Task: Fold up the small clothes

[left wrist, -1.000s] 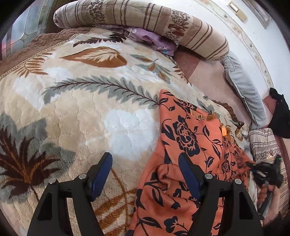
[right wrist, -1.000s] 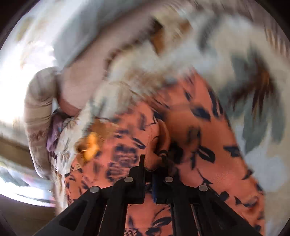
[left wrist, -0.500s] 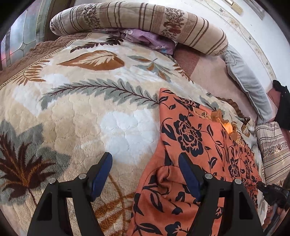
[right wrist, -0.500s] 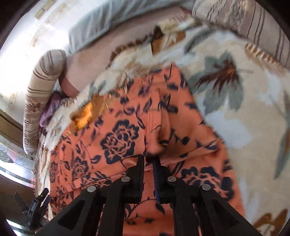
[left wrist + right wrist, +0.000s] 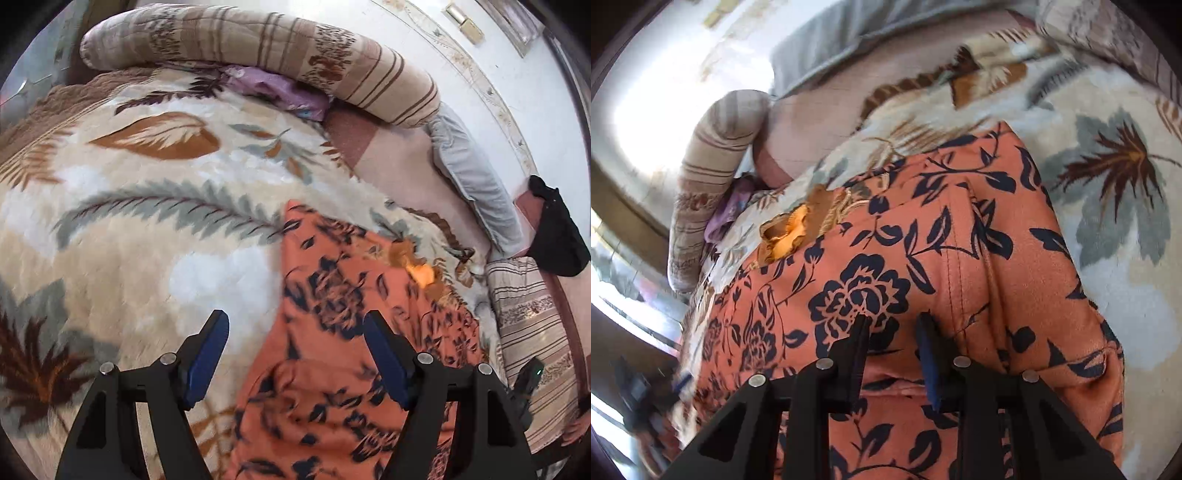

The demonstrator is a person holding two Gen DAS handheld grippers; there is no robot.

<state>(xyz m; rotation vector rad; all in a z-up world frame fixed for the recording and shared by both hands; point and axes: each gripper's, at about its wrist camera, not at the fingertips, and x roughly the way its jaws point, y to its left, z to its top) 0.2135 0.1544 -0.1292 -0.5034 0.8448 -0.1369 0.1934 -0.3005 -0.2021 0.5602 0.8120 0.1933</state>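
An orange garment with a dark blue flower print (image 5: 332, 332) lies spread on a leaf-patterned blanket (image 5: 129, 258). My left gripper (image 5: 295, 332) hovers open over the garment's left edge with nothing between its blue pads. In the right wrist view the same orange garment (image 5: 923, 258) fills the middle, with a fold of it lying under my right gripper (image 5: 892, 321). The right jaws are opening and the pads stand apart from the cloth. A small orange-yellow ruffle (image 5: 786, 232) sits at the garment's far edge.
A striped bolster (image 5: 277, 51) lies along the far side, with purple cloth (image 5: 280, 92) tucked beneath it. A grey pillow (image 5: 476, 184) and a striped cushion (image 5: 532, 332) lie at the right. A black item (image 5: 557, 229) hangs near the wall.
The right gripper, shut on a bunch of the orange cloth a second ago, has come down and parted its jaws; the fold now lies flat. The left view has shifted slightly.
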